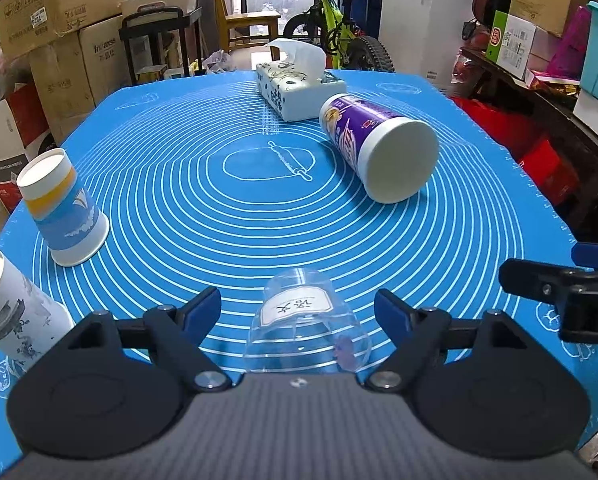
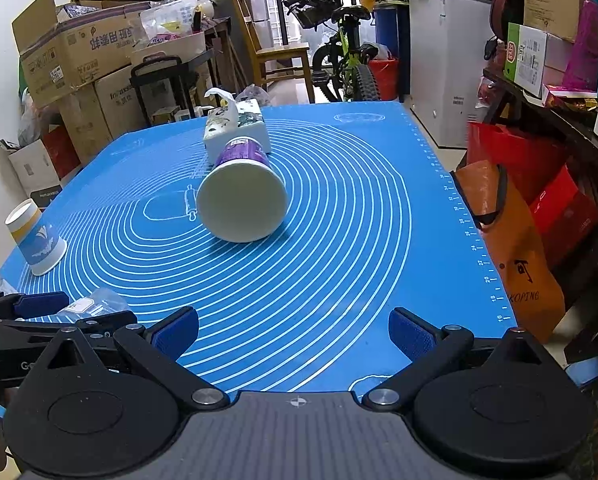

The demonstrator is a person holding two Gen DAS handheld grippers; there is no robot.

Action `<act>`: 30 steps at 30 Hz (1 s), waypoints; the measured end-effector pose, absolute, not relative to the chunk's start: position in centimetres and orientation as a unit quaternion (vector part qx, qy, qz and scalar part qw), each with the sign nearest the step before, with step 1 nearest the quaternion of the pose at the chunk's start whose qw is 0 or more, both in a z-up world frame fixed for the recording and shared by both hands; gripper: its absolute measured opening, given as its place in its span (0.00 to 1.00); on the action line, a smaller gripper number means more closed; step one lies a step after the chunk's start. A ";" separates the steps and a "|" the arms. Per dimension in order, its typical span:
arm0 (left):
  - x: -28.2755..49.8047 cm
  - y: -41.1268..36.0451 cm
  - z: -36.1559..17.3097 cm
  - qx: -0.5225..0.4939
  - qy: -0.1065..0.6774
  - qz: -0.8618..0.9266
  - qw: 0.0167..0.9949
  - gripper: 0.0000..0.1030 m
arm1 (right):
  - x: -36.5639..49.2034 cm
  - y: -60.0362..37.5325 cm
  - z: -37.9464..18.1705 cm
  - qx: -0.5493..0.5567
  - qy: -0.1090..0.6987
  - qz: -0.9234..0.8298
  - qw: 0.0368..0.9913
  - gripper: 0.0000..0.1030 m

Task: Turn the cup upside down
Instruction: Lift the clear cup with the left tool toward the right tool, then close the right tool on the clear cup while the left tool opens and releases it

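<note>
The left tool [image 1: 297, 306] was spread wide, with the clear cup [image 1: 305, 326] standing upside down on the blue mat [image 1: 219, 216] between its fingers, not touching them. The right tool [image 2: 293, 330] was spread too, holding nothing. Farther out on the desk lay a purple cup [image 1: 379, 146] on its side against a tissue box [image 1: 295, 90]. A sailboat cup [image 1: 63, 208] stood upside down to the left.

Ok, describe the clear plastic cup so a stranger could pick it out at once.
Start at the blue silicone baking mat with white concentric rings and go to its near edge. There, between the open fingers of the left gripper, a clear plastic cup stands mouth down. Unlike the printed paper cups around it, it is see-through, with one small white label.
</note>
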State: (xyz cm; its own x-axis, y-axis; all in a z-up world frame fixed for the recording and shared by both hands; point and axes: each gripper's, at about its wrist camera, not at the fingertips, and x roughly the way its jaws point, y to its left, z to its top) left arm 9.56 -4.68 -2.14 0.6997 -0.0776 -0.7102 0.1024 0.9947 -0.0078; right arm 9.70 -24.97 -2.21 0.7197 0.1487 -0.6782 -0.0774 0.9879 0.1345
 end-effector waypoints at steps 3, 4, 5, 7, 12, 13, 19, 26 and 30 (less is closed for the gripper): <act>9.4 -4.5 -1.8 0.016 0.381 -0.044 0.923 0.81 | 9.7 -24.9 -2.1 0.049 0.371 0.063 0.925 0.98; 9.4 -4.4 -1.7 0.015 0.380 -0.044 0.924 0.81 | 9.7 -24.8 -2.1 0.049 0.370 0.064 0.925 0.98; 9.3 -4.3 -1.6 0.014 0.380 -0.043 0.924 0.81 | 9.6 -24.8 -2.0 0.049 0.370 0.065 0.926 0.98; 9.2 -4.1 -1.3 0.013 0.379 -0.040 0.924 0.81 | 9.6 -24.6 -1.9 0.048 0.370 0.067 0.926 0.98; 8.3 -3.1 -0.5 0.004 0.378 -0.034 0.925 0.84 | 9.3 -23.9 -1.5 0.044 0.373 0.077 0.924 0.98; 8.0 -2.7 -0.3 -0.001 0.377 -0.031 0.926 0.87 | 9.3 -23.8 -1.4 0.043 0.374 0.080 0.923 0.98; 6.5 -0.1 0.6 -0.011 0.370 0.004 0.929 0.90 | 9.4 -22.4 -0.7 0.045 0.391 0.115 0.912 0.98; 5.4 2.6 0.4 -0.003 0.371 0.020 0.928 0.91 | 10.6 -20.3 0.0 0.059 0.410 0.157 0.896 0.98; 5.0 4.1 -0.4 -0.007 0.379 0.015 0.925 0.91 | 11.7 -18.8 0.5 0.061 0.421 0.186 0.886 0.98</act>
